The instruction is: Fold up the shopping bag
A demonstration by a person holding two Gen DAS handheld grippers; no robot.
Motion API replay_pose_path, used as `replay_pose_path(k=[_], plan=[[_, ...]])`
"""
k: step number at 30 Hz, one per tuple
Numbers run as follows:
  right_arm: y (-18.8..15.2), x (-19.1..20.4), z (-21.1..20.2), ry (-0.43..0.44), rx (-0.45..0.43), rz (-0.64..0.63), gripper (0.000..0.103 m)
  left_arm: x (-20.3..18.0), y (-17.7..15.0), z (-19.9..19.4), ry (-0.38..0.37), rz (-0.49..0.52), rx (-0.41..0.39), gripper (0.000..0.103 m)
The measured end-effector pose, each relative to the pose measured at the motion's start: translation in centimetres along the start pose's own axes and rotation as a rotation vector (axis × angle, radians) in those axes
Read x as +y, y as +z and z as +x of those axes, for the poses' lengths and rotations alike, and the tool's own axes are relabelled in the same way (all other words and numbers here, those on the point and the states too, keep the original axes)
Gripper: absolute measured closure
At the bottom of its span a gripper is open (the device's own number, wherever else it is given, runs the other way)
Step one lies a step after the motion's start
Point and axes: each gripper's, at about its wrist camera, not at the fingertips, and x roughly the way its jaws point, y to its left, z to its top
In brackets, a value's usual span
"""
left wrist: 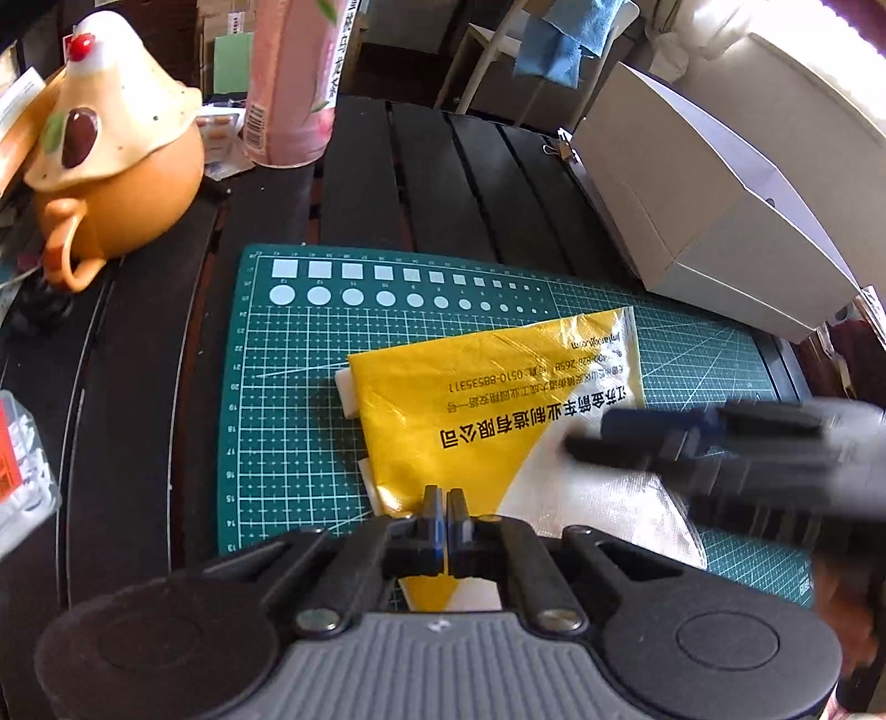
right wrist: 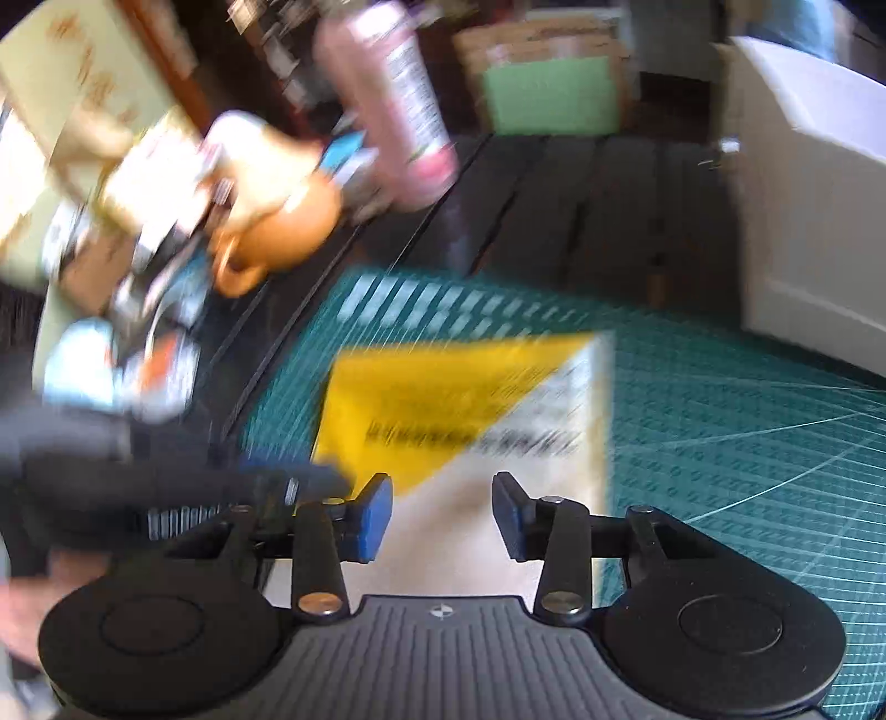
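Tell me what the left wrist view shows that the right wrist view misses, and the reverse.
Only the left wrist view shows the blue cloth, the bag's sharp printed text, and the left gripper with its jaws together at the bag's near edge. Only the right wrist view shows the right gripper open above the bag. Both show the yellow and white shopping bag, green cutting mat, orange teapot, pink bottle and white box.

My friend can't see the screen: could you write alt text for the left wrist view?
A yellow and white shopping bag lies partly folded on a green cutting mat, the left gripper shut on its near edge. The blurred right gripper reaches in from the right; an orange teapot stands far left.
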Motion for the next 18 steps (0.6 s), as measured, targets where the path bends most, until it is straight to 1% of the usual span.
replay_pose_path(k=[3, 5, 10, 11, 12, 17, 18], plan=[[0.5, -0.8, 0.4, -0.023, -0.037, 0.014, 0.095, 0.2, 0.0, 0.0, -0.008, -0.006, 0.002, 0.101], [0.8, -1.2, 1.1, -0.019, -0.049, 0.036, 0.096, 0.2, 0.0, 0.0, -0.010, -0.002, 0.000, 0.101], [0.8, -1.8, 3.2, -0.023, -0.035, 0.053, 0.097, 0.3, 0.0, 0.0, -0.013, 0.001, 0.000, 0.101], [0.7, -1.9, 3.5, -0.023, -0.031, 0.050, 0.102, 0.3, 0.0, 0.0, -0.015, 0.000, 0.000, 0.101], [0.7, -2.0, 3.5, -0.022, -0.034, 0.051, 0.103, 0.3, 0.0, 0.0, -0.017, -0.001, 0.000, 0.101], [0.7, -3.7, 3.4, 0.045, -0.038, 0.126, 0.103, 0.5, 0.1, 0.0, -0.027, -0.006, 0.002, 0.101], [0.7, -3.6, 3.1, 0.059, -0.042, 0.116, 0.098, 0.5, 0.1, 0.0, -0.029, -0.007, 0.002, 0.101]])
